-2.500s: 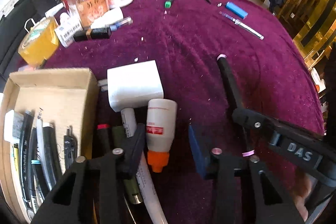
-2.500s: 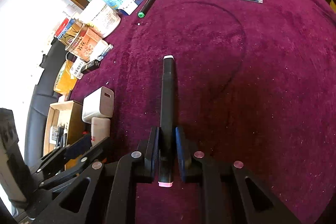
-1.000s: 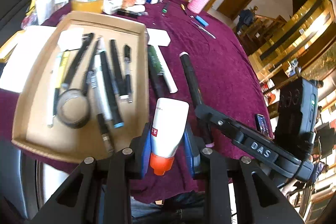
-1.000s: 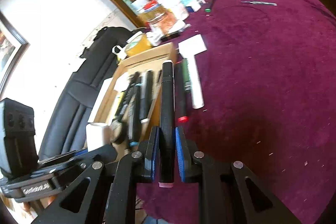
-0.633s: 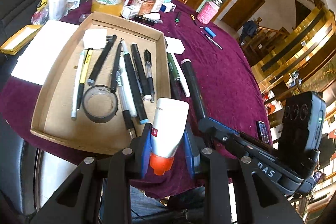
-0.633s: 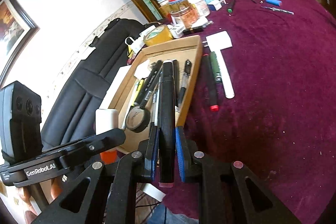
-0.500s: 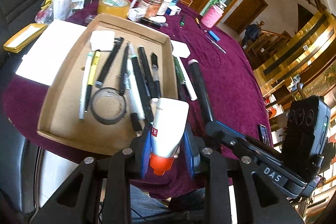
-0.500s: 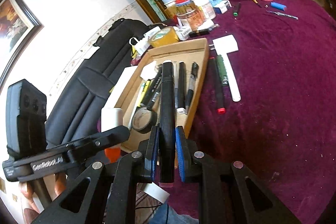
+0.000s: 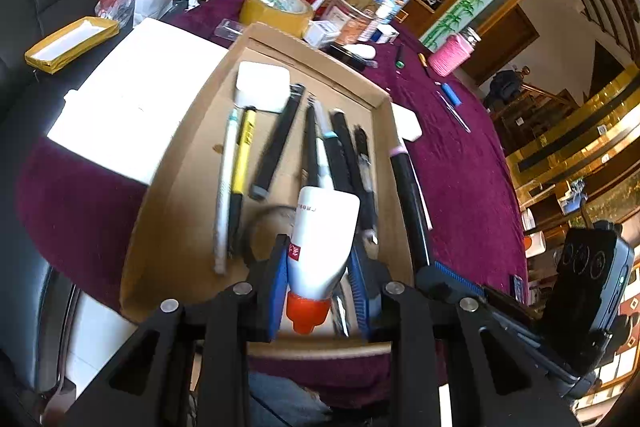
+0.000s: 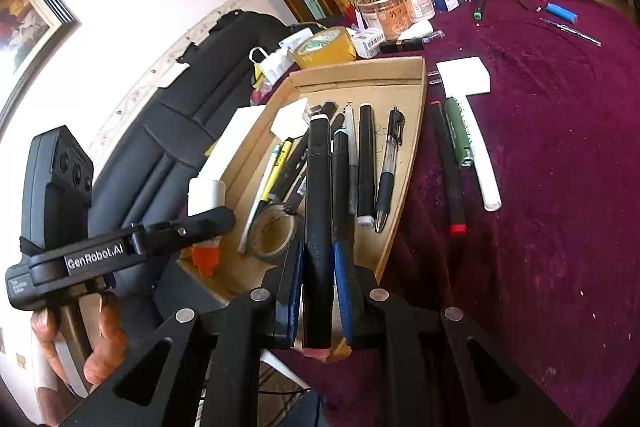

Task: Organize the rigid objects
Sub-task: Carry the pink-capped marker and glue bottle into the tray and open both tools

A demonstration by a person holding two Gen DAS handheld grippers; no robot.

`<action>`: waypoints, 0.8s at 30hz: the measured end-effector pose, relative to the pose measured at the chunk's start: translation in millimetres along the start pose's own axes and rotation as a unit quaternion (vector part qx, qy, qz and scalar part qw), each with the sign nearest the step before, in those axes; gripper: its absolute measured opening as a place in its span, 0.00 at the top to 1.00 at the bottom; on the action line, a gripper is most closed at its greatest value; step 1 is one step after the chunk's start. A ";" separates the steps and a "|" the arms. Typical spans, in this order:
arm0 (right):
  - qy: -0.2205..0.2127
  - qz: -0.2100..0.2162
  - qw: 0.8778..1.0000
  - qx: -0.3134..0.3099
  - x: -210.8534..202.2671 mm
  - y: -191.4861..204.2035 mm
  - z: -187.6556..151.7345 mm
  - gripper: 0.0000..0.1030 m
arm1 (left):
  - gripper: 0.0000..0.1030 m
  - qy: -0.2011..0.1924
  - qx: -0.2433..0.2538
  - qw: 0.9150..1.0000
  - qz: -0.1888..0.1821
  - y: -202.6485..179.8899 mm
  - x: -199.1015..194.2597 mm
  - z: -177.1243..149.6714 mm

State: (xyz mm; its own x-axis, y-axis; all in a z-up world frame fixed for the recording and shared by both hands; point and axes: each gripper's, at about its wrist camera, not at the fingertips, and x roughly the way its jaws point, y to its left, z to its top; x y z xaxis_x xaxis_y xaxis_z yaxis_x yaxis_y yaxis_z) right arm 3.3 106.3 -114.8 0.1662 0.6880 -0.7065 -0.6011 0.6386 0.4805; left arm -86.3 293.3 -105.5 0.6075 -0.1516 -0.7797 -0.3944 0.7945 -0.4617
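Both grippers are matte black plastic with triangular cut-outs in their arms, round silver screws at the joints and blue ribbed pads inside the fingers. The left gripper (image 10: 208,223) carries white "GenRobot.AI" lettering; the right gripper (image 10: 318,291) has a boxy black camera block.

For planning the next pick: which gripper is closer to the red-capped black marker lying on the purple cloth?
Right. The right gripper is over the box's near edge beside the marker; the left gripper is farther across the box.
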 end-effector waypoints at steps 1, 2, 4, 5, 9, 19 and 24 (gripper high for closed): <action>0.006 0.000 1.000 0.003 5.5 -1.1 2.5 0.85 | 0.73 0.000 -0.002 1.000 0.002 3.3 2.2 4.1; 0.012 0.000 1.000 0.004 11.1 -1.9 5.0 0.85 | 0.73 0.001 -0.003 1.000 0.007 7.3 4.7 9.1; 0.015 -0.011 1.000 0.005 17.5 -2.6 8.5 0.85 | 0.73 0.002 -0.003 1.000 0.014 13.9 8.2 17.1; 0.014 -0.019 1.000 0.005 20.5 -3.1 11.2 0.85 | 0.73 0.004 0.000 1.000 0.018 17.0 10.6 21.9; 0.014 -0.042 0.999 0.005 30.4 -6.9 22.6 0.85 | 0.73 0.014 0.006 0.999 0.030 25.4 21.2 32.5; 0.027 -0.060 0.998 0.018 54.3 -17.8 37.7 0.85 | 0.73 0.041 0.000 0.998 0.050 42.5 44.2 44.3; 0.025 -0.072 0.997 0.015 59.4 -19.1 42.2 0.85 | 0.73 0.043 0.003 0.997 0.065 42.1 52.8 51.2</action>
State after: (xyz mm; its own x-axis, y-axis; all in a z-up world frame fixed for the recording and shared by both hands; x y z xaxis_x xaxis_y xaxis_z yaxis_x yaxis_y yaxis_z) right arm 57.6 149.5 -144.1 0.2084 0.5711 -0.7940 -0.5508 0.7394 0.3872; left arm -35.5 348.9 -144.5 0.4897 -0.0968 -0.8665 -0.4615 0.8144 -0.3518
